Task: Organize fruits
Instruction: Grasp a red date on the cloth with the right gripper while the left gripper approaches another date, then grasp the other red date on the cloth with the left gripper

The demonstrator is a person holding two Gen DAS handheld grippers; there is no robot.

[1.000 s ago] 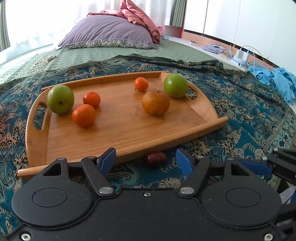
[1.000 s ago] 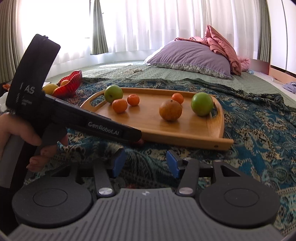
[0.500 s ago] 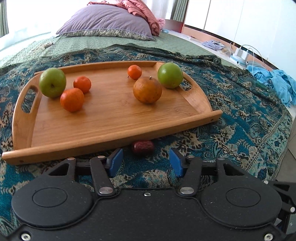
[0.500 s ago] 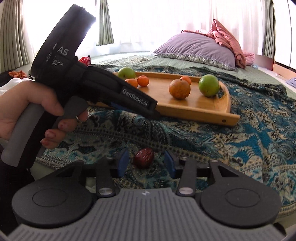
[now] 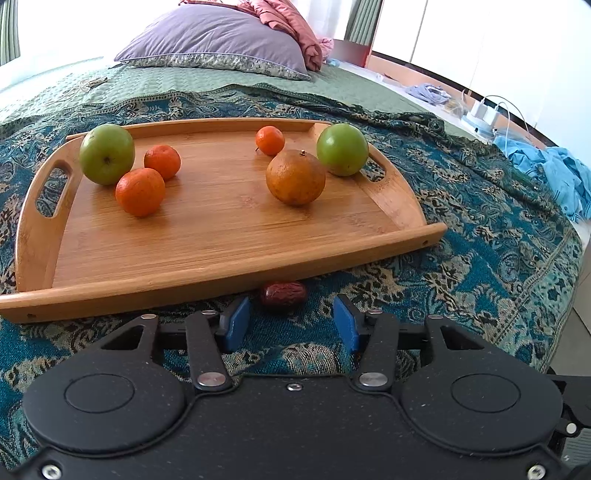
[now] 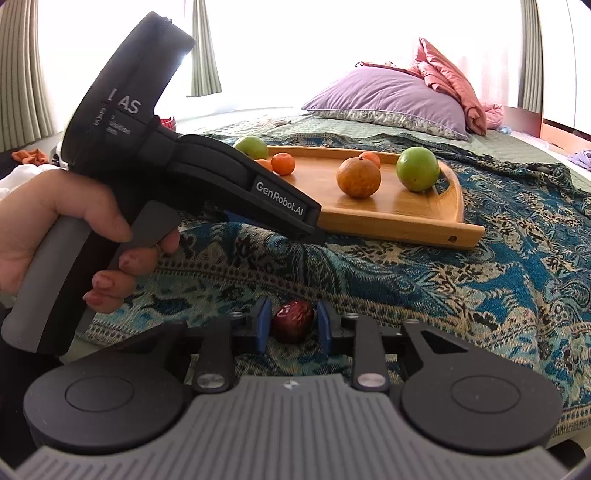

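A wooden tray (image 5: pixel 207 236) on the patterned blanket holds two green apples (image 5: pixel 107 153) (image 5: pixel 342 149), a large orange (image 5: pixel 295 177) and three small tangerines (image 5: pixel 140 192). A dark red date (image 5: pixel 283 293) lies on the blanket against the tray's near rim. My left gripper (image 5: pixel 291 321) is open just short of it. In the right wrist view a second red date (image 6: pixel 293 320) sits between the blue pads of my right gripper (image 6: pixel 291 323), which is narrowly open around it; a small gap shows on each side. The left gripper's body (image 6: pixel 207 173) crosses that view.
The teal patterned blanket (image 5: pixel 498 236) covers the bed end. A purple pillow (image 5: pixel 218 40) and pink bedding (image 5: pixel 288 22) lie at the far end. Blue clothes (image 5: pixel 554 173) and a power strip (image 5: pixel 484 110) are on the floor to the right. A hand (image 6: pixel 62 221) holds the left gripper.
My right gripper has narrowed around the second date and moved closer to it. My left gripper has come closer to the date by the tray, staying open.
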